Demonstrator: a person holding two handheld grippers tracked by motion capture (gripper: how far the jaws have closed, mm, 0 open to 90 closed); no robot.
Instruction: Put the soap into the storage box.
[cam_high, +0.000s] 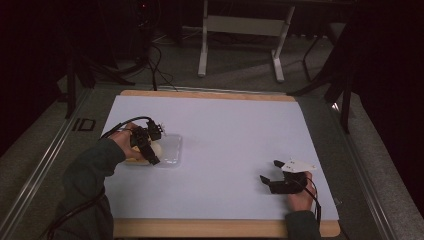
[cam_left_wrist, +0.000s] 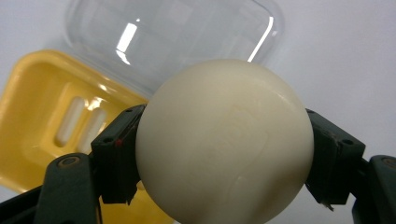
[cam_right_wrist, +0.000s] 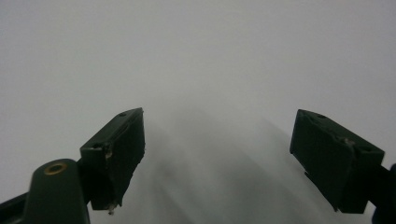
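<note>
High view first: we see our left tool (cam_high: 148, 145) at the left side of the bench (cam_high: 225, 150), over a yellow soap dish (cam_high: 134, 160) and a clear lid (cam_high: 170, 150) that lie side by side on the white surface. Left gripper view gives us the close look: both pads press on the flanks of a round, cream-coloured soap bar (cam_left_wrist: 224, 140), so the jaws stand partly closed and clamped around it. The bar sits above the dish (cam_left_wrist: 42, 116), whose floor has two slotted drain openings, and the clear lid (cam_left_wrist: 173, 42) lies just behind the dish, touching or nearly touching its far edge; we cannot tell which.

Our right tool (cam_high: 280, 175) rests low near the bench's right front corner, well apart from the dish and lid. Right gripper view shows its jaws spread wide with nothing but the bare white surface between them.
</note>
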